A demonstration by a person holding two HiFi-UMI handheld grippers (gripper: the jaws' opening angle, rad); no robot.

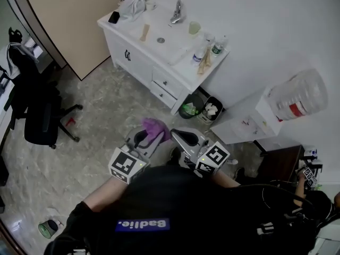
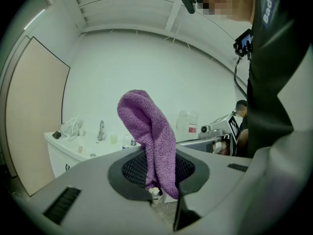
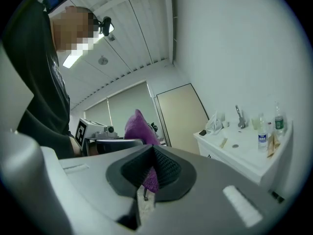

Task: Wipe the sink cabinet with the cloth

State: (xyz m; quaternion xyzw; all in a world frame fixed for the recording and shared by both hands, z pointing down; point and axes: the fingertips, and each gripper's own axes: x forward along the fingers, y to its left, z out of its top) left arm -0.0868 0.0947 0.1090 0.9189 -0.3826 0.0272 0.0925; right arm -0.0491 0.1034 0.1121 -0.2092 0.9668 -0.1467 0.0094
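Observation:
A purple cloth (image 1: 155, 127) is bunched between my two grippers, low over the floor in the head view. My left gripper (image 1: 144, 137) is shut on the cloth (image 2: 149, 136), which stands up out of its jaws in a thick fold. My right gripper (image 1: 178, 135) meets the cloth from the right, and a purple corner (image 3: 150, 179) is pinched in its shut jaws. The white sink cabinet (image 1: 139, 62) stands against the far wall, well beyond both grippers. It also shows as the cabinet (image 2: 63, 153) at lower left and the cabinet (image 3: 247, 155) at right.
On the cabinet top are a faucet (image 1: 177, 12), bottles (image 1: 208, 49), a cup (image 1: 194, 27) and a plastic bag (image 1: 133, 4). Small bins (image 1: 201, 109) sit beside it. A water dispenser (image 1: 289, 102) stands to the right, a black office chair (image 1: 37, 113) to the left.

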